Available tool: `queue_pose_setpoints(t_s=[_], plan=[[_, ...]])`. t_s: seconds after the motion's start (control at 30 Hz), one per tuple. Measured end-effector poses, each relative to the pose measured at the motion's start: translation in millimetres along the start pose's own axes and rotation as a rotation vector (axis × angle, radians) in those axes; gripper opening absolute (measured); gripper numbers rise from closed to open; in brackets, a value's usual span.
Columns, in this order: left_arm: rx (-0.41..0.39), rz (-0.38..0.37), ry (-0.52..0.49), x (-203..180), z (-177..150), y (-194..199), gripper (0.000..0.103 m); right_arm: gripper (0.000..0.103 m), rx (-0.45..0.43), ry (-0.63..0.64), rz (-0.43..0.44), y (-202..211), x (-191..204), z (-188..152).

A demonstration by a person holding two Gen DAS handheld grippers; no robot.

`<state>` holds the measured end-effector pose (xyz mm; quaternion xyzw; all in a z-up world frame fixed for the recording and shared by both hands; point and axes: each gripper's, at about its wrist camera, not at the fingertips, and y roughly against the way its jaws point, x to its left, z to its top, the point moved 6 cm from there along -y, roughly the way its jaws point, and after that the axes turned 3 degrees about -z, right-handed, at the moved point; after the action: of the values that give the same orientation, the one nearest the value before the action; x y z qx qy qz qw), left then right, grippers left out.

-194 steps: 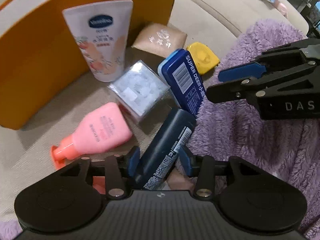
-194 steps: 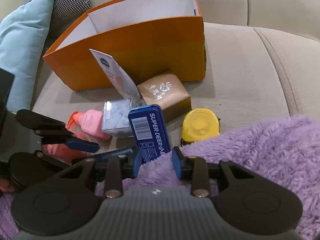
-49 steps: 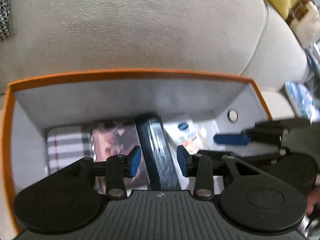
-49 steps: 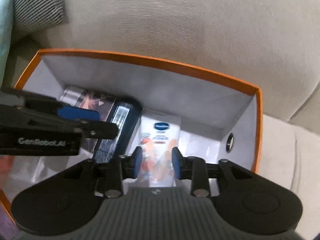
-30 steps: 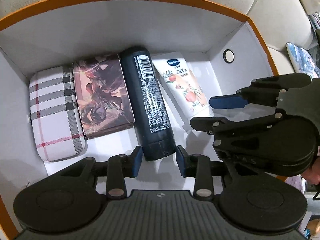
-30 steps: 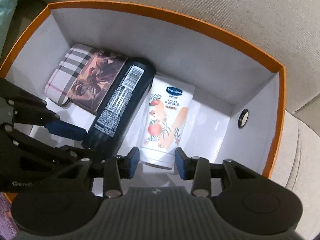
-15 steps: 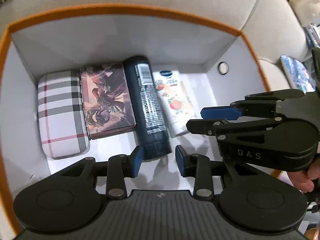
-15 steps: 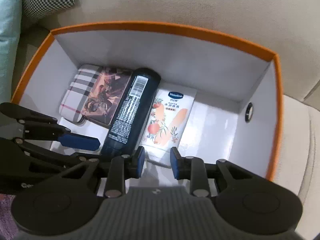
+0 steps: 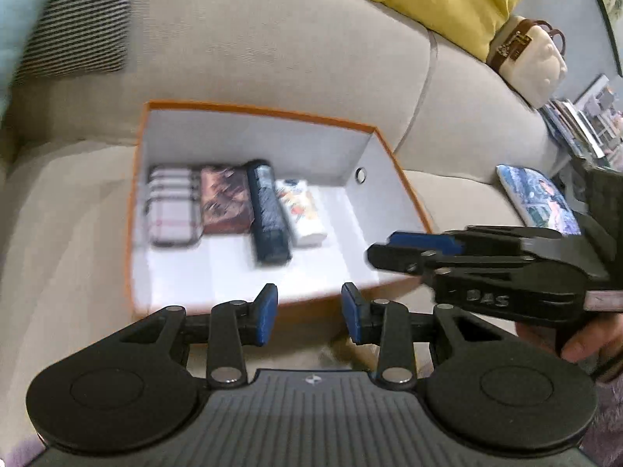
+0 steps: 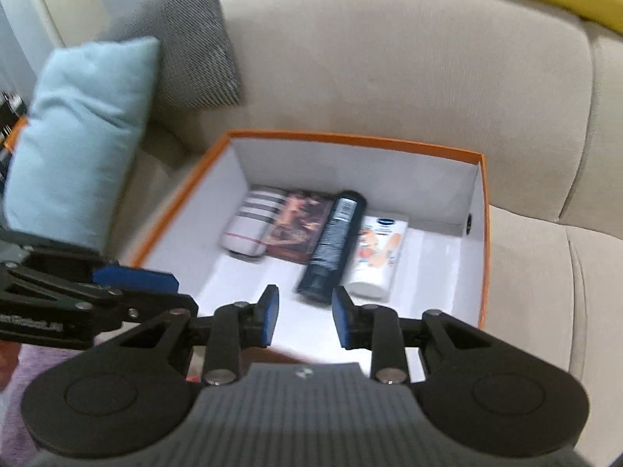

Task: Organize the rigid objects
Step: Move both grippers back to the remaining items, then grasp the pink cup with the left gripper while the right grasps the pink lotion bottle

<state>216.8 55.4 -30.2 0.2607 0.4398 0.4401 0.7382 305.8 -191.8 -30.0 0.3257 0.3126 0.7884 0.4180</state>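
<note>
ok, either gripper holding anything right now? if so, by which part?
Nothing is held. The left gripper and right gripper both show empty gaps; the right's jaws are opening. The dark bottle and tube lie in the orange box.

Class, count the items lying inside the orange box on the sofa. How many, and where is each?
4, in a row inside the orange box: plaid case at left, printed box next, dark bottle, then white tube at right. None seems hidden.
</note>
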Motion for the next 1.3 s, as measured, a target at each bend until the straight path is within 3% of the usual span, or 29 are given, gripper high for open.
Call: queue_pose_setpoints(t_s=[0.13, 0.27, 0.4, 0.47, 0.57, 0.67, 0.93, 1.07, 1.3], plan=[[0.045, 0.051, 0.035, 4, -41, 2, 0.040, 0.039, -0.074, 0.009, -0.030, 25, 22, -35], [0.117, 0.074, 0.072, 16, -84, -4, 0.041, 0.039, -0.019, -0.002, -0.048, 22, 36, -81], [0.156, 0.126, -0.021, 17, -112, -6, 0.061, 0.043, 0.047, -0.056, -0.113, 9, 43, -118], [0.162, 0.135, -0.065, 16, -120, -7, 0.064, 0.043, 0.068, -0.026, -0.132, 2, 52, -131], [0.149, 0.137, -0.142, 13, -125, -7, 0.067, 0.048, 0.087, 0.054, -0.147, -5, 69, -140], [0.135, 0.110, -0.193, 11, -129, -7, 0.077, 0.051, 0.097, 0.091, -0.168, -12, 79, -142], [0.141, 0.120, -0.278, 13, -134, -14, 0.081, 0.054, 0.152, 0.083, -0.161, -25, 80, -152], [0.170, 0.174, -0.249, 22, -128, -29, 0.081, 0.052, 0.156, 0.077, -0.163, -25, 77, -152], [0.239, 0.189, -0.194, 32, -125, -51, 0.081, 0.045, 0.150, 0.088, -0.141, -30, 71, -147]])
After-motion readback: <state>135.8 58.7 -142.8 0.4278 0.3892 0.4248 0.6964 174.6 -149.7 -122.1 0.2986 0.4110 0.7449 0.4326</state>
